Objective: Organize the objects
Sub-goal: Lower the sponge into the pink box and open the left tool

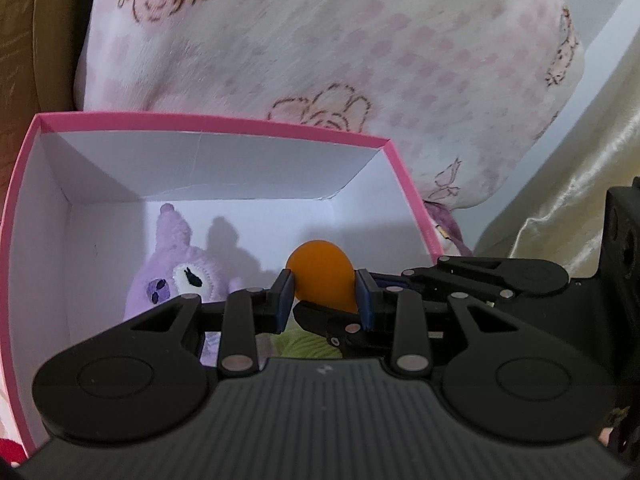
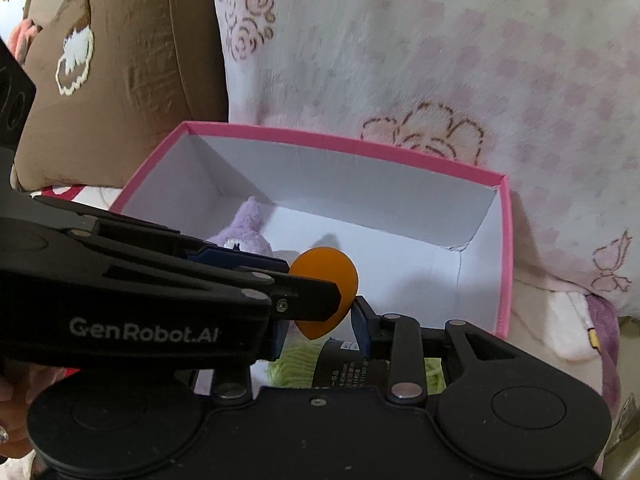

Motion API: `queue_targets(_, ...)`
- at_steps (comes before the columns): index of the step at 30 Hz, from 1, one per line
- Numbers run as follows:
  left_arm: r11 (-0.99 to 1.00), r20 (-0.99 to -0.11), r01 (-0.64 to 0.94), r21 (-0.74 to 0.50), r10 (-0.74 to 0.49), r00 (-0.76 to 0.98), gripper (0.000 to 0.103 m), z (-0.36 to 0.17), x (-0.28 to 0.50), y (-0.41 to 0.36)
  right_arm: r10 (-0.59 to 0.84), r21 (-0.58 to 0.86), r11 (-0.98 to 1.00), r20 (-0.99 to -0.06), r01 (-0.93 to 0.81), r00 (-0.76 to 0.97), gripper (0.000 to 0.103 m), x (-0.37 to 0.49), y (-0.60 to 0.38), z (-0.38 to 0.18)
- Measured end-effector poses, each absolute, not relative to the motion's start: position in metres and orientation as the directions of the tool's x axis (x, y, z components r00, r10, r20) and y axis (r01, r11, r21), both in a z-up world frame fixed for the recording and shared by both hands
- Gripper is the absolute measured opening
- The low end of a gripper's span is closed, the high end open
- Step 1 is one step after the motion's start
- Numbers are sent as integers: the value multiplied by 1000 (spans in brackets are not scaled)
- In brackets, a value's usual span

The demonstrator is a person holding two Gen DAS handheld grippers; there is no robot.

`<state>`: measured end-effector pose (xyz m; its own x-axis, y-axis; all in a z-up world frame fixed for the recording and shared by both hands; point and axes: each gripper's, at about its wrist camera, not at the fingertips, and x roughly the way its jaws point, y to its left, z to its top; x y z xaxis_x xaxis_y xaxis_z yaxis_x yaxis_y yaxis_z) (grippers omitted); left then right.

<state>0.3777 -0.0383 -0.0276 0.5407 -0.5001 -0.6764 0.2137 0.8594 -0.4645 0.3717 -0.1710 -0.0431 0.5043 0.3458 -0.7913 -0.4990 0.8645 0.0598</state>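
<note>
My left gripper (image 1: 324, 286) is shut on an orange ball (image 1: 320, 274) and holds it over the open pink box (image 1: 200, 122). The ball also shows in the right wrist view (image 2: 326, 280), with the left gripper reaching in from the left across the right one. My right gripper (image 2: 320, 328) sits just below the ball; its left finger is hidden behind the left gripper, so its state is unclear. A purple plush toy (image 1: 176, 276) lies in the box, and something green and fuzzy (image 2: 296, 360) with a black cylinder (image 2: 344, 364) lies below the fingers.
A pink-patterned white blanket (image 1: 340, 52) is piled behind the box. A brown cushion (image 2: 120, 72) stands to the box's left. Shiny cream fabric (image 1: 580, 184) lies at the right. The box (image 2: 508, 248) has white inner walls.
</note>
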Motion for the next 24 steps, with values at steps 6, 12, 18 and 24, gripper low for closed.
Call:
queue_targets(6, 861, -679, 196, -469, -494, 544, 33, -20, 376, -34, 351, 65, 870, -778, -488, 522, 40, 369, -179, -43)
queue_targets(12, 887, -703, 216, -409, -457, 546, 33, -2, 359, -34, 363, 68, 871, -756, -487, 544, 44, 357, -197, -29)
queue_targets(18, 903, -718, 261, -341, -430, 547, 33, 15, 331, -37, 390, 94, 869, -735, -486, 554, 44, 336, -216, -12)
queue_targets(24, 917, -727, 268, -296, -398, 560, 33, 35, 303, -28, 387, 94, 873, -731, -478, 562, 48, 311, -225, 3)
